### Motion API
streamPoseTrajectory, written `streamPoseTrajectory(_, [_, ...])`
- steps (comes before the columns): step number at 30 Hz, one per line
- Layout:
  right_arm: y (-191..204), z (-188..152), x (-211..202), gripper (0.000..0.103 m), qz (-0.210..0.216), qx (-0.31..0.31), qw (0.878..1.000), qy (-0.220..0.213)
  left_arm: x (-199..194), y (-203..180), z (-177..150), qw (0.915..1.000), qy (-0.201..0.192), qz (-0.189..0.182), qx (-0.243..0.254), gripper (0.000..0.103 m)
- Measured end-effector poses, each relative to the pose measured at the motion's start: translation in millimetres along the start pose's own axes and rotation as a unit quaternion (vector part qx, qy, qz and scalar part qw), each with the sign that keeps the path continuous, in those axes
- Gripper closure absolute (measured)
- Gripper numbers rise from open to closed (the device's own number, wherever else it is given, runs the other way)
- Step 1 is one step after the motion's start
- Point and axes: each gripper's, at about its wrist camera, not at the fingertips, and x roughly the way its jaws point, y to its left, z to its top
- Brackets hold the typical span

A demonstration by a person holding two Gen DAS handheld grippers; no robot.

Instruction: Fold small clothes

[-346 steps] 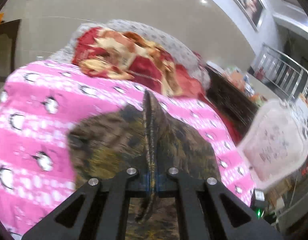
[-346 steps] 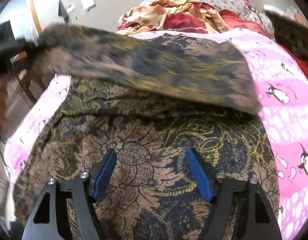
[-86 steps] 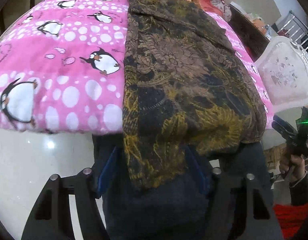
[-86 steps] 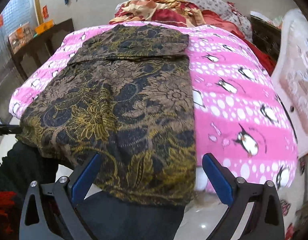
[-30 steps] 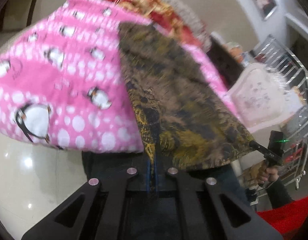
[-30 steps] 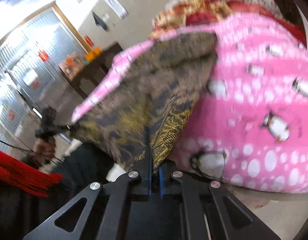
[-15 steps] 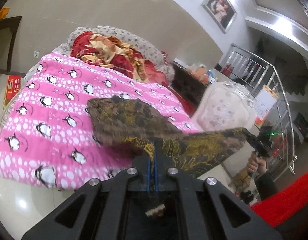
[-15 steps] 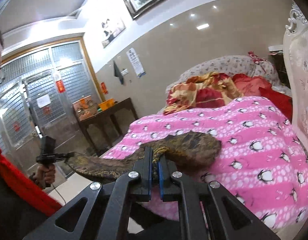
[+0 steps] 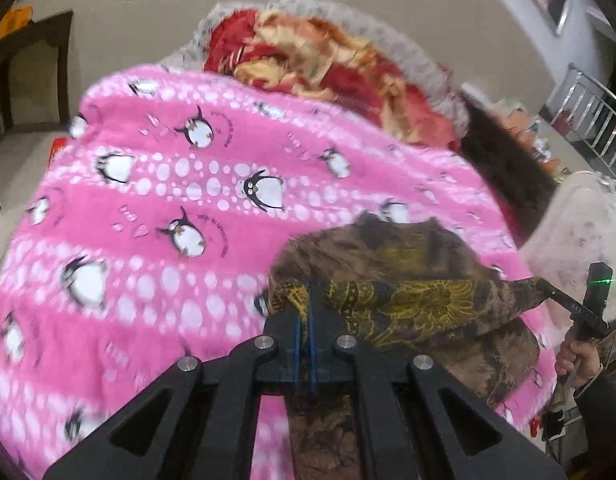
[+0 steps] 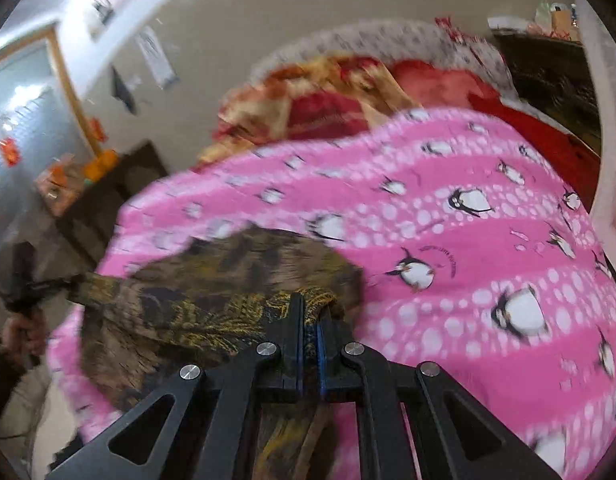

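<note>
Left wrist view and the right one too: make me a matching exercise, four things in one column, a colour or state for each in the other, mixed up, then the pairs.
Things:
1. left gripper
2. blanket
3. garment
4. quilt

Descriptions:
A. pink with penguins
B. brown and gold floral, held up at two corners
C. red and cream, crumpled at the far end
D. shut on cloth

The right gripper also grips the garment.

Pairs: 1-D, 2-A, 3-B, 4-C

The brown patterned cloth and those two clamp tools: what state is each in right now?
Brown patterned cloth: held at two corners, near edge lifted, far part lying on the blanket.
Left gripper: jaws shut on the cloth.
Right gripper: jaws shut on the cloth.
Pink penguin blanket: spread flat.
</note>
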Motion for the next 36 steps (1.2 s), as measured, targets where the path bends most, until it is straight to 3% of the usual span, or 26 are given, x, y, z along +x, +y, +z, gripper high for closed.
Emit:
streamPoseTrajectory(4, [-16,15,49,0.097,-0.020,0.010,0.999,0.033,46,10,16,0.9993,0.034,0.015,-0.009,0.100])
streamPoseTrajectory(9, [-30,10,85,0.096,-0.031,0.020,0.996,0.080,88,8,12,0.9963,0.073,0.040,0.021,0.096])
streamPoseTrajectory(11, [-37,7,92,0.095,-0.019,0.038,0.995,0.095,96,11,9,0.9954,0.088,0.034,0.018,0.093])
streamPoseTrajectory(13, [-42,5,87,0.088,0.000,0.061,0.993,0.098,93,17,8,0.9963,0.082,0.021,0.010,0.091])
streamPoseTrajectory(14, [-44,6,81,0.083,0.010,0.071,0.993,0.093,89,20,7,0.9967,0.080,0.015,0.003,0.084])
streamPoseTrajectory(15, [-44,7,73,0.069,0.016,0.080,0.993,0.087,83,22,7,0.9970,0.074,0.021,0.000,0.056])
streamPoseTrajectory(16, [-42,9,65,0.053,0.017,0.084,0.993,0.080,73,25,7,0.9971,0.062,0.044,-0.001,0.035])
streamPoseTrajectory(17, [-41,12,52,0.048,0.017,0.085,0.994,0.068,61,27,8,0.9970,0.042,0.065,-0.002,0.010])
streamPoseTrajectory(18, [-37,14,40,0.042,0.017,0.080,0.995,0.056,48,29,8,0.9973,0.018,0.071,-0.002,0.009])
streamPoseTrajectory(20, [-29,18,18,0.042,0.001,0.072,0.997,0.040,21,25,9,0.9972,-0.011,0.073,0.003,0.011])
streamPoseTrajectory(23, [-1,18,-2,0.042,-0.021,0.047,0.998,0.026,-6,-12,-3,0.9983,-0.034,0.032,0.036,0.018])
streamPoseTrajectory(25, [29,10,8,0.042,-0.018,0.015,0.998,0.056,-1,-53,-22,0.9965,-0.012,0.021,0.080,0.024])
streamPoseTrajectory(27, [60,-4,31,0.042,-0.021,-0.028,0.993,0.111,25,-91,-45,0.9915,0.037,0.026,0.122,0.026])
streamPoseTrajectory(30, [80,-25,87,0.041,-0.109,-0.093,0.969,0.200,80,-109,-67,0.9790,0.106,0.093,0.148,0.026])
streamPoseTrajectory(31, [77,-28,100,0.031,-0.115,-0.089,0.966,0.214,97,-107,-70,0.9753,0.129,0.111,0.141,0.026])
streamPoseTrajectory(33, [68,-19,113,0.016,-0.115,-0.069,0.969,0.207,111,-103,-60,0.9780,0.121,0.113,0.127,0.017])
streamPoseTrajectory(36, [57,9,127,0.016,-0.104,-0.050,0.974,0.197,120,-97,-23,0.9789,0.100,0.140,0.111,0.016])
